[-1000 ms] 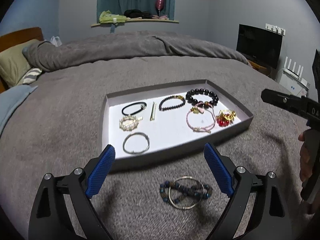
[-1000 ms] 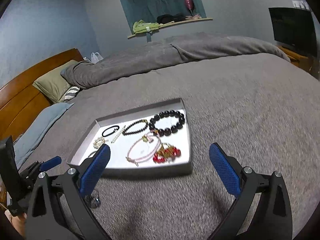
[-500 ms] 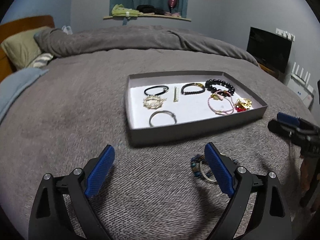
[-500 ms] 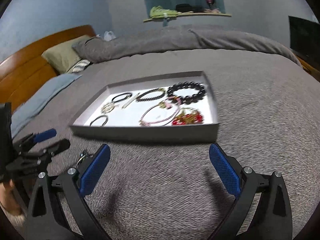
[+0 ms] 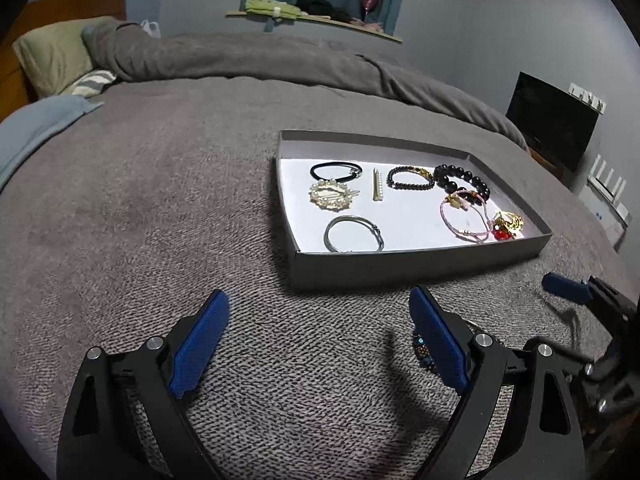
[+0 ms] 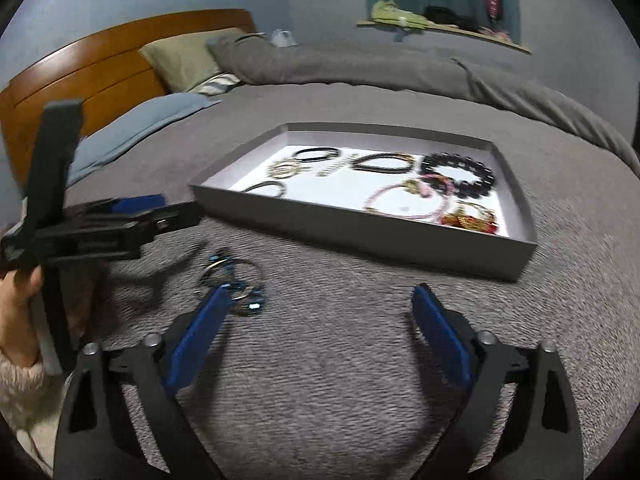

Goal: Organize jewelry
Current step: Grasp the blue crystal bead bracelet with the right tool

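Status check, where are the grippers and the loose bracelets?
Both grippers open, empty. Blue-bead bracelets lying on blanket beside tray. Path clear.

Both views ride on hand-held grippers and look forward and downward along their own blue-padded fingers [image 5: 200, 344] [image 6: 440, 340], low over a bed covered in a grey knitted blanket [image 5: 140, 220].

The left wrist camera faces the shallow grey cardboard tray with a white floor [image 5: 416, 270] from its near long side, with the window shelf straight behind and the black screen [image 5: 552, 124] off to the right.

The right wrist camera sits further right and is angled leftward, taking in the wooden headboard [image 6: 92, 76].

Both views share the tray [image 6: 360, 232], the blanket and the window shelf, and each catches the other gripper at its edge.
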`<state>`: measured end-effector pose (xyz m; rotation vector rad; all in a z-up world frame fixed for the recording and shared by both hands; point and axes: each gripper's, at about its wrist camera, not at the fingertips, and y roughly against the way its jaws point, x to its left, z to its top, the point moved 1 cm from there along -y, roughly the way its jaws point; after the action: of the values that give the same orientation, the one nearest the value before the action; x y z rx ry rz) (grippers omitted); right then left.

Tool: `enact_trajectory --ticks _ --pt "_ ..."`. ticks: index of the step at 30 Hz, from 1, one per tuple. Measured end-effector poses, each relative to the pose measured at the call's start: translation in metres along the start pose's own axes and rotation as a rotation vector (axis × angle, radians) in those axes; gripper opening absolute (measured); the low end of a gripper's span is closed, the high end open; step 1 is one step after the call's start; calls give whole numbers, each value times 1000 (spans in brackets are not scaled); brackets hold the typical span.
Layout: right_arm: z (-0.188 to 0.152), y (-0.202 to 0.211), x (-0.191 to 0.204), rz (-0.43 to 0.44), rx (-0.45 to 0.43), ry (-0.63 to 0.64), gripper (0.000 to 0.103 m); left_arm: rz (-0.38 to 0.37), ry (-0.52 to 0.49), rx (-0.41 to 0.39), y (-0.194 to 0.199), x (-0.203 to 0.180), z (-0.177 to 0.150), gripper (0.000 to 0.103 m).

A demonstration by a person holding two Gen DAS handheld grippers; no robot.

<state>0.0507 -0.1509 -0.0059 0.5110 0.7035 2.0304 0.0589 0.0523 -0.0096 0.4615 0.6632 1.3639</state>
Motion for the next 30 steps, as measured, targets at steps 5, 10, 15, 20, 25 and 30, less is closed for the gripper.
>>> enact_trajectory --ticks 5,10,15,20,25,30 --pt "-2 -3 19 50 22 50 60 13 -27 -9 1 -6 -1 91" --pt "-3 -9 33 76 43 99 38 14 -9 -5 0 -3 -1 91" --pt "-3 -20 32 105 83 76 24 15 -16 -3 -1 -4 -2 91" --pt "-1 -19 24 146 84 21 7 13 -15 -3 -1 -4 -2 91" --pt "3 -7 19 198 57 -22 7 -2 -15 -13 1 -4 -2 91" --pt "13 15 10 275 -10 -77 7 -12 -32 -24 4 -8 -2 91"
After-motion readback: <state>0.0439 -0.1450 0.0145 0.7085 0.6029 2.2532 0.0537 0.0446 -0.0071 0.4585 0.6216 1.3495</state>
